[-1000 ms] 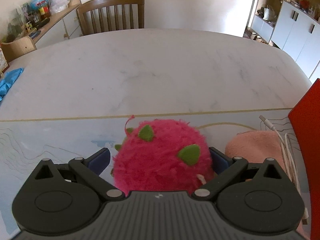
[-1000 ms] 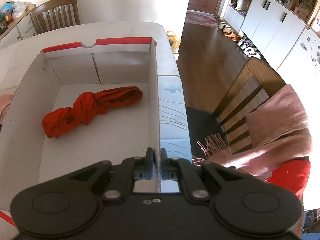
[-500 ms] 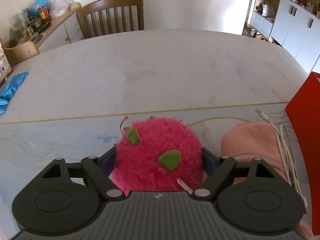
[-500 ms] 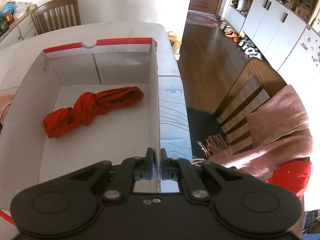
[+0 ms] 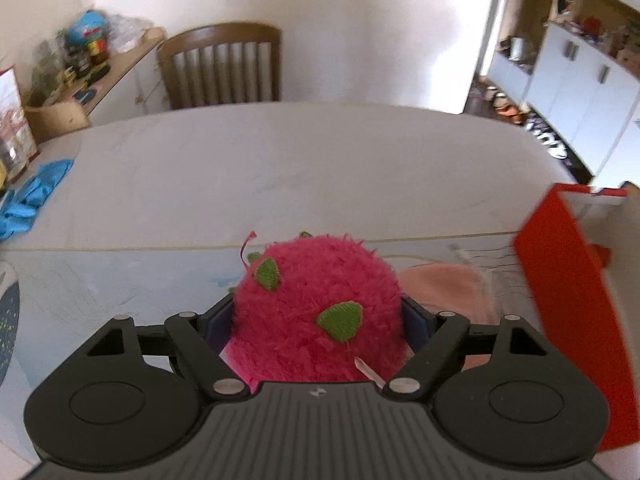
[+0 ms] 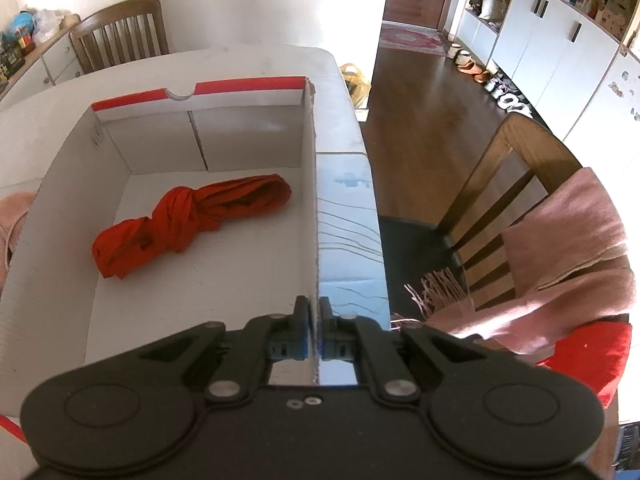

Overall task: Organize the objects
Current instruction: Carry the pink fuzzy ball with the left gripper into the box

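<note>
A fluffy pink plush fruit (image 5: 316, 308) with green felt leaves sits between the fingers of my left gripper (image 5: 316, 320). The blue pads press into both of its sides, and it hangs above the table (image 5: 280, 168). To its right stands the red outer wall of a cardboard box (image 5: 560, 280). In the right wrist view my right gripper (image 6: 314, 308) is shut on the thin right wall of that box (image 6: 308, 200). A knotted red cloth (image 6: 192, 220) lies on the box's white floor.
A folded pink cloth (image 5: 440, 284) and a white cable (image 5: 480, 264) lie between the plush and the box. A blue cloth (image 5: 32, 196) lies at the table's left edge. Wooden chairs stand at the far side (image 5: 220, 68) and right (image 6: 520, 160), the latter draped with a pink scarf (image 6: 560, 240).
My left gripper's jaws closed onto the plush fruit and rose with it; more of the red box's top shows now. The right gripper kept its grip and place.
</note>
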`<state>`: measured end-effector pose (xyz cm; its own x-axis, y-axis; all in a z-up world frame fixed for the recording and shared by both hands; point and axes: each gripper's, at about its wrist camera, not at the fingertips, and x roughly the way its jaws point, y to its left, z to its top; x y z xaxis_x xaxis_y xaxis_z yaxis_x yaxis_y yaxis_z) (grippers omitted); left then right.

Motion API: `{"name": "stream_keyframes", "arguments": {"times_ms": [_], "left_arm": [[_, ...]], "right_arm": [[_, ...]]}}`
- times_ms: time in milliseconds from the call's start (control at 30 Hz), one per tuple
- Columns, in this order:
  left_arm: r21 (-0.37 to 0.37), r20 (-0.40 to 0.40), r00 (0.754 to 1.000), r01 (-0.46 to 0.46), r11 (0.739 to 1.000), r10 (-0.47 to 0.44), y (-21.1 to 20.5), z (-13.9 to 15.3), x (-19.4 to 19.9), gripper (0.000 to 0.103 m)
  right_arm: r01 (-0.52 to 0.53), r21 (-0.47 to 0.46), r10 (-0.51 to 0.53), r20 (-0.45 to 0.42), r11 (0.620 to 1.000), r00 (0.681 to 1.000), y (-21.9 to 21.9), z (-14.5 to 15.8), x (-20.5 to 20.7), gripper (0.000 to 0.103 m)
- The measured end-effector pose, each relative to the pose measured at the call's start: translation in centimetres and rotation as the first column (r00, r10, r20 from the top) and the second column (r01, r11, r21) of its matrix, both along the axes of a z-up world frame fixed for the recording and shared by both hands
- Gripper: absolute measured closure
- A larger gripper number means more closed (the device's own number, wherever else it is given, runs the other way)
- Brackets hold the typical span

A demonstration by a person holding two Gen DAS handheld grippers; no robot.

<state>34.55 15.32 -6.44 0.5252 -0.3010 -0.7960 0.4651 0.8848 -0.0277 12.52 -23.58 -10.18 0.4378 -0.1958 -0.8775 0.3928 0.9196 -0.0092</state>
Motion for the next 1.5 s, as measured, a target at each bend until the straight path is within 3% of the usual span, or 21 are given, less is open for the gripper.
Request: {"name": "stream_keyframes", "arguments": {"times_ms": [367, 600, 767, 1067, 1333, 1500], "left_arm": [[-0.078, 0.028, 0.986, 0.169, 0.983, -0.167, -4.5, 5.3, -4.8, 0.021], [-0.098, 0.021, 0.949, 0.315, 0.944, -0.314, -10.1, 6.4, -7.6, 0.021], [-0.099, 0.024, 0.903, 0.429, 0.898, -0.429, -15.2, 6.7, -9.5, 0.021], [-0.039, 0.005, 0.836, 0.548, 0.836, -0.548, -23.3, 4.6, -12.1, 0.021], [-0.015, -0.048, 0.824, 0.564, 0.826, -0.564, -26.2, 2.2, -11.9, 0.021], [0.011, -0.072, 0.799, 0.599, 0.801, -0.597, -28.3, 0.2, -11.7, 0.021]], "right_arm": [[-0.012, 0.018, 0.012, 0.012, 1.000, 1.000, -0.2, 0.1, -0.2, 0.102], [-0.017, 0.035, 0.017, 0.017, 0.999, 1.000, -0.5, 0.1, -0.2, 0.102], [-0.025, 0.029, 0.025, 0.013, 0.999, 1.000, -0.4, 0.1, -0.1, 0.102], [-0.034, 0.042, 0.033, 0.017, 0.999, 0.999, -0.8, 0.1, -0.3, 0.101], [-0.040, 0.047, 0.039, 0.018, 0.998, 0.999, -0.8, -0.1, -0.2, 0.101], [-0.040, 0.054, 0.039, 0.014, 0.998, 0.999, -0.9, -0.1, -0.2, 0.101]]}}
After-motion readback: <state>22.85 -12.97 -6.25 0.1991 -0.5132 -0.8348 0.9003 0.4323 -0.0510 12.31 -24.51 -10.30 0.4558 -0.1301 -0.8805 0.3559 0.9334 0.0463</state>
